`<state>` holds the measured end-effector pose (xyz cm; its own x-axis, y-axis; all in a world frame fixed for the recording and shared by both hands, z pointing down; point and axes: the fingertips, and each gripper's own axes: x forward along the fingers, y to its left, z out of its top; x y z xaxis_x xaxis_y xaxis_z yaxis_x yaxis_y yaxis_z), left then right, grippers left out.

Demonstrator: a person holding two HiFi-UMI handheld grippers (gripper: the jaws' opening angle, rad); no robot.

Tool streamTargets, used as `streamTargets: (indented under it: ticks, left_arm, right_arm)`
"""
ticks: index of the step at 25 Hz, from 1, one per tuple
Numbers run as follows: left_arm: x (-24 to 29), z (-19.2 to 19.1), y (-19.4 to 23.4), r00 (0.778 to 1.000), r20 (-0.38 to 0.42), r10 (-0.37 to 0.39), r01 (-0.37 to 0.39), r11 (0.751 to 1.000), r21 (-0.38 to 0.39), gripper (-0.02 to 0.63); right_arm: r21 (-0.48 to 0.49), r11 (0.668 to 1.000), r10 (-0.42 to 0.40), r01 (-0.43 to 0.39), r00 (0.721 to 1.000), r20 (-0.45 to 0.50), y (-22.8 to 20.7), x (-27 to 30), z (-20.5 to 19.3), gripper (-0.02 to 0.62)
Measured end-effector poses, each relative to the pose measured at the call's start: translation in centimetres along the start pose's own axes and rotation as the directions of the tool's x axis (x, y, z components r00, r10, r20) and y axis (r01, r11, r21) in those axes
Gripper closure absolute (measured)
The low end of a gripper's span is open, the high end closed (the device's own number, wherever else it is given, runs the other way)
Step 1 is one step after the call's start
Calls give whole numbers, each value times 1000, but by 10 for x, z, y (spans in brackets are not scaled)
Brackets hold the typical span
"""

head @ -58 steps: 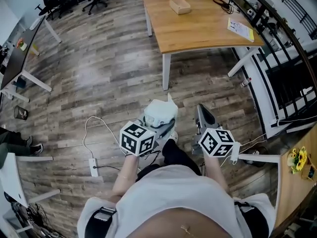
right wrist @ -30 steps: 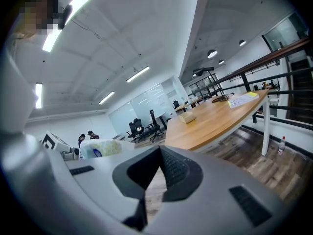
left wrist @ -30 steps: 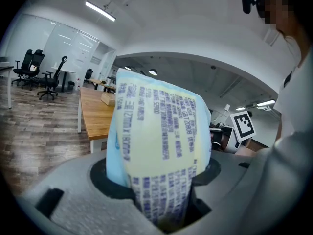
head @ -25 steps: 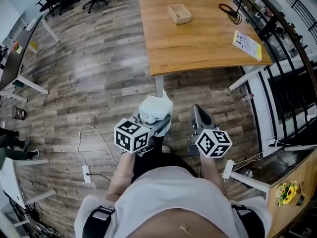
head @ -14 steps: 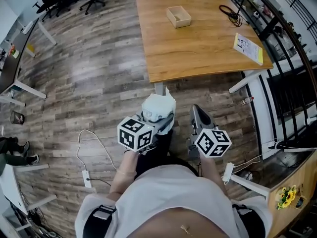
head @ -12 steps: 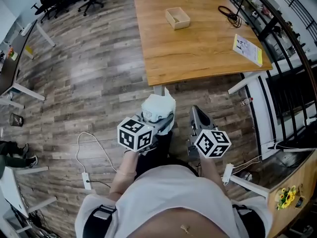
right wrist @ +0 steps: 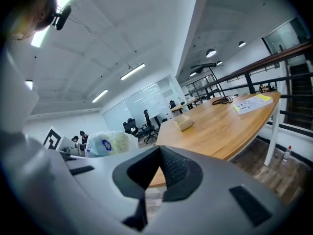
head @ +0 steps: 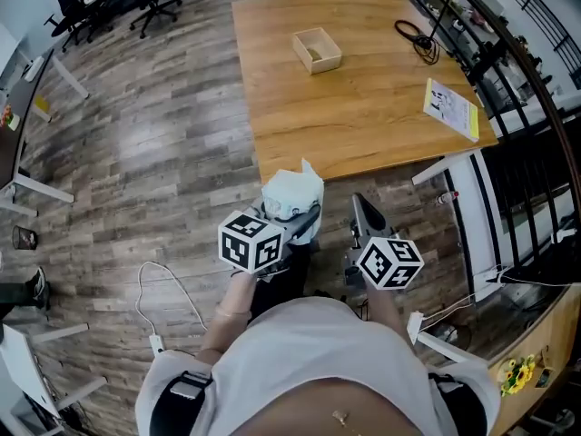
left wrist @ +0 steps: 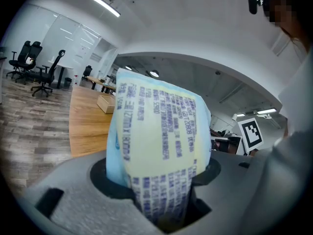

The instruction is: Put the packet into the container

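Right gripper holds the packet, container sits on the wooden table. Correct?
Wrong gripper. The left gripper holds the packet, as the left gripper view shows; the right gripper is shut on nothing. The container does sit on the wooden table.

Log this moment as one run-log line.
left gripper: shut on packet | right gripper: shut, empty | container: on table, packet not yet in

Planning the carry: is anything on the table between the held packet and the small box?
No. In the head view only bare tabletop lies between the packet and the box.
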<state>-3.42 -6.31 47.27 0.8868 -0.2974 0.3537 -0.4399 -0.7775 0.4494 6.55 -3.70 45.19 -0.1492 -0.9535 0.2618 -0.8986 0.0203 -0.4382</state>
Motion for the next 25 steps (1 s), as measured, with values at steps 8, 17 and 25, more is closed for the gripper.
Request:
streamTargets:
  ticks: [8, 17, 25]
  left_arm:
    - [58, 58, 44, 1000, 16, -9, 10, 999, -48, 311]
    - [117, 123, 103, 1000, 21, 11, -10, 999, -46, 311]
    - [160, 150, 140, 1000, 12, 6, -5, 997, -76, 311]
  right_arm:
    - [7, 999, -37, 37, 999, -13, -33, 59, 40, 584]
    - [14, 999, -50, 50, 999, -18, -64, 136, 77, 584]
    - [16, 998, -55, 56, 998, -42, -89, 197, 97, 584]
